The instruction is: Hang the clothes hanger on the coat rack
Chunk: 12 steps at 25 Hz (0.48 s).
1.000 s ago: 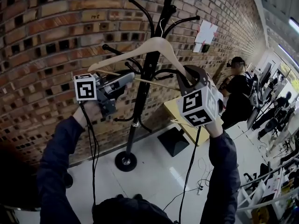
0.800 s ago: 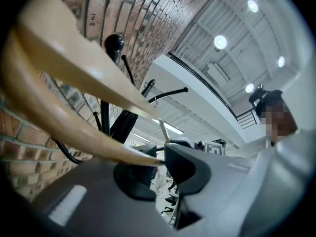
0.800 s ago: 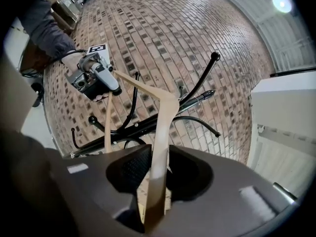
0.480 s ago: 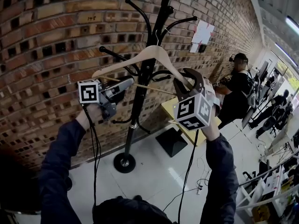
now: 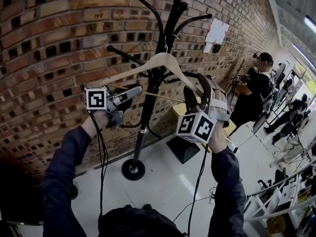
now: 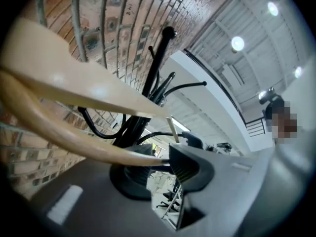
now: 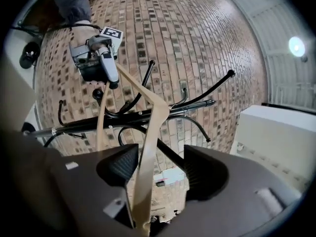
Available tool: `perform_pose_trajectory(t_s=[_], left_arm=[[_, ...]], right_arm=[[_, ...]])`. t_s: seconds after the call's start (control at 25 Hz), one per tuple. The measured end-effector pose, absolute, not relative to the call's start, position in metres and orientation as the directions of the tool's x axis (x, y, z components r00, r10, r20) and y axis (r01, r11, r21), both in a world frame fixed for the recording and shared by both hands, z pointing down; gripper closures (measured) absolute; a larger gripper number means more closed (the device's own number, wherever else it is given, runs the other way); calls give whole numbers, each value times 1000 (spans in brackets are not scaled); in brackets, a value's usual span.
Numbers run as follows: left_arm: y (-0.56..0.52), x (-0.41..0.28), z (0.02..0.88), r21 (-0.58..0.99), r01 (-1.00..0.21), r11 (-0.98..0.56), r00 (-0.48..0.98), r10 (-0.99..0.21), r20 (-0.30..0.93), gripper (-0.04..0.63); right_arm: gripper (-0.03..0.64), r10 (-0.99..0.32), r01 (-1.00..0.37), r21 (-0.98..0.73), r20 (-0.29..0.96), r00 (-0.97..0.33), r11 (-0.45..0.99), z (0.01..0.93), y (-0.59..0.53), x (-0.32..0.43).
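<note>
A pale wooden clothes hanger (image 5: pixel 165 60) hangs by its hook from the black coat rack (image 5: pixel 148 98) in front of the brick wall. My left gripper (image 5: pixel 132 91) is at the hanger's left end. In the left gripper view its jaws (image 6: pixel 160 169) are opening, and the tip of the hanger's lower bar (image 6: pixel 74 137) lies between them against one pad. My right gripper (image 5: pixel 196 85) is at the hanger's right end. Its jaws (image 7: pixel 158 169) are opening wide and the hanger arm (image 7: pixel 148 132) passes loosely between the pads, nearer the left one.
A brick wall (image 5: pixel 54 43) stands close behind the rack. The rack's round base (image 5: pixel 132 169) sits on the pale floor. A yellow-topped table (image 5: pixel 178 113) is behind my right gripper. A person in dark clothes (image 5: pixel 254 95) stands at the right. Cables (image 5: pixel 197 201) lie on the floor.
Both grippers have sunk a little and the hanger has come down with them. Both pairs of jaws stand wider apart. The person at the right has moved farther right.
</note>
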<state>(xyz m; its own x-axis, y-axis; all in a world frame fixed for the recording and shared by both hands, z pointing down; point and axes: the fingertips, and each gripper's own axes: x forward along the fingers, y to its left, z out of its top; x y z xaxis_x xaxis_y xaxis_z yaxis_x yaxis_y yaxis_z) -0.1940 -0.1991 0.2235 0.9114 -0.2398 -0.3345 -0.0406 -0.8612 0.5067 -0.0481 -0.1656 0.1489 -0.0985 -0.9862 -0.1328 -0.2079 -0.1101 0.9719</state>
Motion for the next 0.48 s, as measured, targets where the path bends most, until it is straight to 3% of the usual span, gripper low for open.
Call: perform_pose_trajectory(t_s=[0.12,0.48], left_arm=[[-203,-198,226,511,-59,-857,906,-262,-334,483],[-203,-213,235,528,-98,-844,889,-312,-334,486]], right_arm=[[336,-976,-235,958,-191,-106,-162,154,-161,-46],[357,-970,-328,931,-208,-126,-157,161,-133,-33]])
